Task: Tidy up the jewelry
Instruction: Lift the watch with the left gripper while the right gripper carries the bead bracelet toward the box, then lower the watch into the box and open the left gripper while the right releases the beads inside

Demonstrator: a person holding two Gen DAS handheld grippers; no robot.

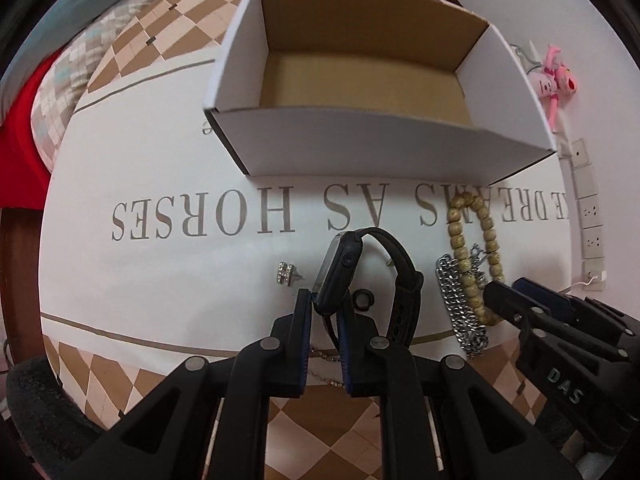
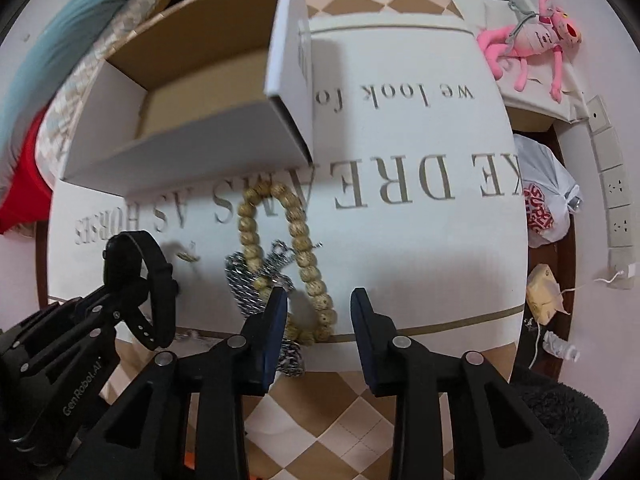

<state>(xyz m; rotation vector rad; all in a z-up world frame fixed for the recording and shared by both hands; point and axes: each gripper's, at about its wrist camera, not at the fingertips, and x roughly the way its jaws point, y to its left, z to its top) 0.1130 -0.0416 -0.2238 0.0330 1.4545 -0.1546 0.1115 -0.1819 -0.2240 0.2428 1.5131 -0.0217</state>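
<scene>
Both grippers hang over the printed cloth. Left gripper [image 1: 324, 312] is clenched on the lower edge of the black watch [image 1: 360, 276], which stands on its side at the near middle of the cloth. Right gripper [image 2: 320, 312] stands parted and empty above the near end of the wooden bead bracelet [image 2: 296, 256], which lies across the silver chain [image 2: 248, 288] just right of the watch. The open cardboard box [image 1: 360, 148] waits empty on the far side. I judge the step as picking up; next, the right jaws must straddle the beads and close without snagging the chain.
</scene>
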